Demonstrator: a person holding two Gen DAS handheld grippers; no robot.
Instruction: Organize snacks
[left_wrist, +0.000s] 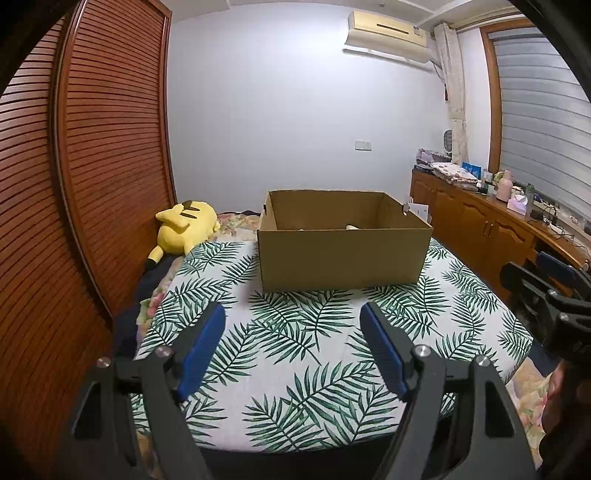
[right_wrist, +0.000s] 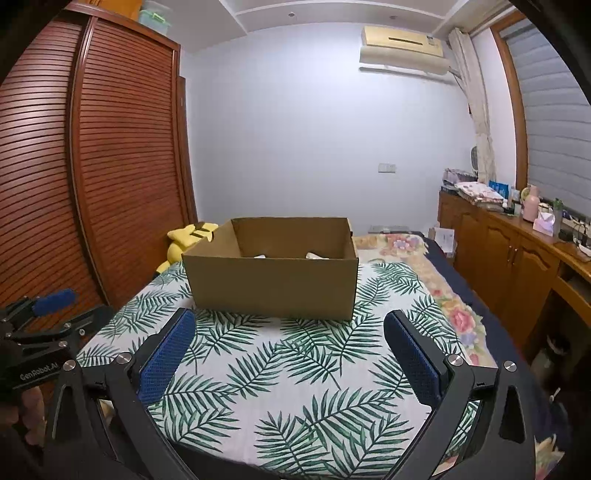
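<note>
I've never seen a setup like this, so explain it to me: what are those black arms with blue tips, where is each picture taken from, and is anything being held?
Those are handheld tools, one per hand, each with a camera looking along its two fingers. One picture comes from the left gripper, the other from the right gripper. Both stand open and hold nothing. Ahead, on a leaf-print cloth over a bed, sits an open cardboard box; pale items barely show inside. A yellow plush toy lies beside it.

Matt brown cardboard box (left_wrist: 343, 258) sits on leaf-printed cloth (left_wrist: 295, 332); glossy slatted wood wardrobe (left_wrist: 92, 147) left; fuzzy yellow plush toy (left_wrist: 181, 229).
</note>
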